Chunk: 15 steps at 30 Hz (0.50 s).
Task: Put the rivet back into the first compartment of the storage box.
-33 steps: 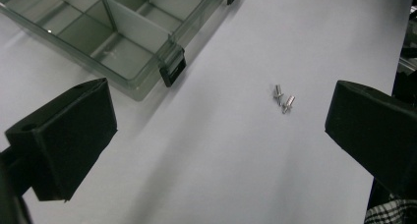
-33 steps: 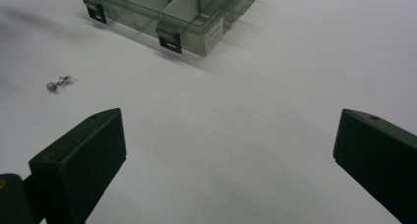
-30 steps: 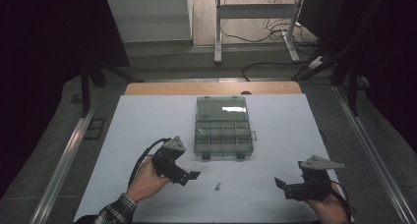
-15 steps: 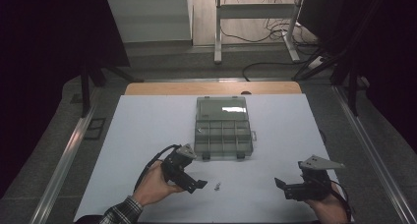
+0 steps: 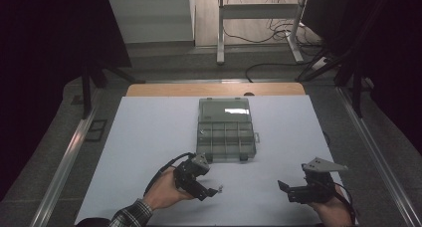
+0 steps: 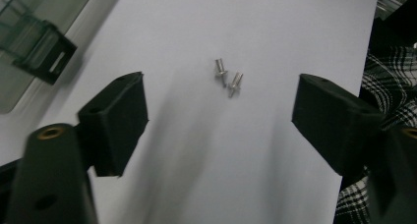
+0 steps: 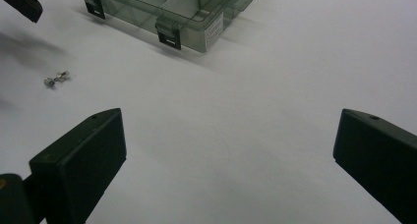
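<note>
Screws (image 6: pixel 227 78) are lying paired on the sheet (image 5: pixel 149 137), just before the box (image 5: pixel 226 132); left gripper (image 5: pixel 213 191), jaws narrowing but ungripped, is straddling them for pickup; right gripper (image 5: pixel 283 186) is idling, released.

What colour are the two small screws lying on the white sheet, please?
The screws are shiny silver metal, clearest in the left gripper view.

A lab or workshop: white-covered table (image 5: pixel 149 137), metal frame rails (image 5: pixel 64 162), loose floor cables (image 5: pixel 268 70).

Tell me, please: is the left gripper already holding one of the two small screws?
No, both screws lie on the white table between the open jaws of the left gripper, untouched.
</note>
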Each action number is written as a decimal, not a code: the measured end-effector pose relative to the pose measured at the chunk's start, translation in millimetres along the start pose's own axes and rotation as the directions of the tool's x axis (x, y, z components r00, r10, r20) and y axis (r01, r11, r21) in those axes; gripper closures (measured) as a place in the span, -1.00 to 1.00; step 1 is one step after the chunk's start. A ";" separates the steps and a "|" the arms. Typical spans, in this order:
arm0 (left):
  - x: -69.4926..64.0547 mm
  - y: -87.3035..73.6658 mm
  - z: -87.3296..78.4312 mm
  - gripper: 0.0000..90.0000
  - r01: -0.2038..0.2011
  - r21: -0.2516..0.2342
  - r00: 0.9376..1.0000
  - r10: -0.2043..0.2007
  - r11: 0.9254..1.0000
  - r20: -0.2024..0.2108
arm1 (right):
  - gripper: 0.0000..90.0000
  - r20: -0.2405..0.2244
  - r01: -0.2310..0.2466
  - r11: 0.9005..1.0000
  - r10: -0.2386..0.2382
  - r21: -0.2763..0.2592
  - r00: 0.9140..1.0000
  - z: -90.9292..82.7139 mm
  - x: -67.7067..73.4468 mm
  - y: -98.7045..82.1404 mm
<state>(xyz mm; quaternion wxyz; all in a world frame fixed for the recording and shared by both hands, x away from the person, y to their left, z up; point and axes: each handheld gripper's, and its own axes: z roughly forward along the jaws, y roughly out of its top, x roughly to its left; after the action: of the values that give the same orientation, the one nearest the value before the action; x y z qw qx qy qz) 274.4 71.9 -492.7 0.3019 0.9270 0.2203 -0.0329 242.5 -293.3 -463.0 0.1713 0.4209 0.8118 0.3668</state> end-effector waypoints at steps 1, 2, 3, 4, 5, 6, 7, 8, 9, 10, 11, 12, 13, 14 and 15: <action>-0.9 0.6 1.2 -0.44 -0.001 -0.002 1.000 0.001 1.000 0.006 | -1.00 0.000 0.001 1.000 -0.001 0.001 1.000 0.1 0.1 0.0; -1.5 1.3 2.2 -0.38 -0.005 0.003 1.000 0.005 1.000 0.010 | -1.00 0.001 0.002 1.000 -0.002 0.002 1.000 0.2 0.2 0.0; -2.2 1.7 3.5 -0.33 -0.005 0.003 1.000 0.005 1.000 0.015 | -1.00 0.001 0.002 1.000 -0.002 0.002 1.000 0.2 0.3 0.0; -2.7 2.0 4.7 -0.28 -0.007 0.004 1.000 0.007 1.000 0.018 | -1.00 0.001 0.002 1.000 -0.002 0.002 1.000 0.2 0.4 0.0; -2.8 2.4 5.8 -0.21 -0.012 0.007 1.000 0.012 1.000 0.021 | -1.00 0.001 0.002 1.000 -0.002 0.002 1.000 0.2 0.4 0.0; -3.2 2.9 6.9 -0.14 -0.009 0.010 1.000 0.009 1.000 0.026 | -1.00 0.002 0.002 1.000 -0.002 0.003 1.000 0.2 0.4 -0.1; -3.5 3.0 8.5 -0.08 -0.007 0.006 0.999 0.007 1.000 0.033 | -1.00 0.002 0.002 1.000 -0.002 0.003 1.000 0.3 0.4 -0.1; -4.0 3.4 9.8 -0.02 -0.007 0.006 0.999 0.007 1.000 0.033 | -1.00 0.002 0.002 1.000 -0.002 0.004 1.000 0.3 0.5 -0.1; -4.4 4.1 10.9 0.04 -0.007 0.011 0.999 0.007 1.000 0.034 | -1.00 0.002 0.003 1.000 -0.003 0.005 1.000 0.2 0.4 0.0; -4.9 4.5 12.7 0.09 -0.004 0.008 0.999 0.004 1.000 0.039 | -1.00 0.002 0.004 1.000 -0.004 0.006 1.000 0.2 0.4 -0.1; -5.3 5.1 14.2 0.14 -0.003 0.011 0.999 0.002 1.000 0.043 | -1.00 0.002 0.004 1.000 -0.004 0.005 1.000 0.3 0.4 -0.2; -6.0 5.7 15.8 0.18 0.000 0.014 0.999 0.000 1.000 0.043 | -1.00 0.002 0.004 1.000 -0.004 0.006 1.000 0.2 0.4 -0.1; -6.5 6.2 17.6 0.24 0.002 0.014 0.999 -0.003 1.000 0.041 | -1.00 0.002 0.004 1.000 -0.004 0.005 1.000 0.3 0.4 -0.2; -6.7 6.8 19.1 0.29 0.001 0.019 0.999 -0.002 1.000 0.042 | -1.00 0.003 0.004 1.000 -0.004 0.005 1.000 0.3 0.5 -0.2; -7.2 7.1 20.8 0.33 0.003 0.019 0.999 -0.004 1.000 0.043 | -1.00 0.003 0.005 1.000 -0.005 0.005 1.000 0.3 0.5 -0.2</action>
<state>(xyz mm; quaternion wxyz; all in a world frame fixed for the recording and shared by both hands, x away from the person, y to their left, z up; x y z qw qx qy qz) 272.5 52.1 -504.4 0.2977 0.9284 0.2153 -0.0555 242.2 -292.9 -463.4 0.1721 0.4200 0.8135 0.3636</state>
